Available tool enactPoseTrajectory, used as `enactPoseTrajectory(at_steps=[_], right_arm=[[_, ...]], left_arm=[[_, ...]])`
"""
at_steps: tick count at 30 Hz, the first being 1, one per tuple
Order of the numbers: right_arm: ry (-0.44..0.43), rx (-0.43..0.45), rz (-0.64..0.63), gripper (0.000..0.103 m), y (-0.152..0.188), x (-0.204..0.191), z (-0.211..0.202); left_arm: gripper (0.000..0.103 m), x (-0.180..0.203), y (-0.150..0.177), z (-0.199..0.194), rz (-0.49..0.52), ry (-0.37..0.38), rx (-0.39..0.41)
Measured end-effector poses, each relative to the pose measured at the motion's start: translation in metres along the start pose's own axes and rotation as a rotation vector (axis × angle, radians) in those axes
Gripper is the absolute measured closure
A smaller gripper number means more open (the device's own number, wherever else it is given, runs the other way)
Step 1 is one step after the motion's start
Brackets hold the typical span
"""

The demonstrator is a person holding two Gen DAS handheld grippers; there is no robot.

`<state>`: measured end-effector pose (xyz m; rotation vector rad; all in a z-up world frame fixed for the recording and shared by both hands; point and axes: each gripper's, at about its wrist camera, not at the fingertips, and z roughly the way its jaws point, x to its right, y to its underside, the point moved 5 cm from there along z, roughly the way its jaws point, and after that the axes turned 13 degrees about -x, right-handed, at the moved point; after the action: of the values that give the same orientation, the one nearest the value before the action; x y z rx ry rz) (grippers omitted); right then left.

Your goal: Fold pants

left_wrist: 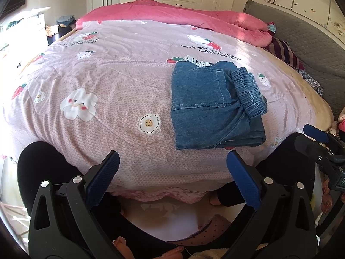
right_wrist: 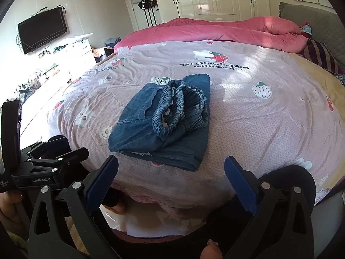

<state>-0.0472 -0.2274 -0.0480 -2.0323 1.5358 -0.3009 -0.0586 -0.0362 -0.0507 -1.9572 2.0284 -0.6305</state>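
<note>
The pants (left_wrist: 215,105) lie folded into a compact denim bundle on the bed (left_wrist: 107,75), toward its near edge, with the elastic waistband (right_wrist: 179,105) bunched on top and gaping open toward the right-wrist view. Both tools are released and hold nothing: the left tool (left_wrist: 172,179) and the right tool (right_wrist: 171,181) hang off the near edge of the bed, each with its blue pads spread wide and apart from the cloth.

The fold looks essentially done, so the step in hand is likely tidying or finishing. To do it well, I would press the puffed waistband flat rather than lift the stack, since lifting could spill the layers. The lower layer sticks out on the near right, so squaring that edge under the top layer would neaten the bundle.
</note>
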Motion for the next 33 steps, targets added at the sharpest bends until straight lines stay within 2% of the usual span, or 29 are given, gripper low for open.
enactPoseTrajectory(at_steps=[9,33], right_arm=[[0.013,0.0,0.001,0.005,0.0011,0.0013,-0.0011],[0.042,-0.018,0.017,0.005,0.0044,0.0016,0.0003]], left_arm=[[0.01,0.0004,0.0003,-0.0017,0.006,-0.053,0.004],[0.01,0.0052,0.0009,-0.0043,0.022,-0.092,0.01]])
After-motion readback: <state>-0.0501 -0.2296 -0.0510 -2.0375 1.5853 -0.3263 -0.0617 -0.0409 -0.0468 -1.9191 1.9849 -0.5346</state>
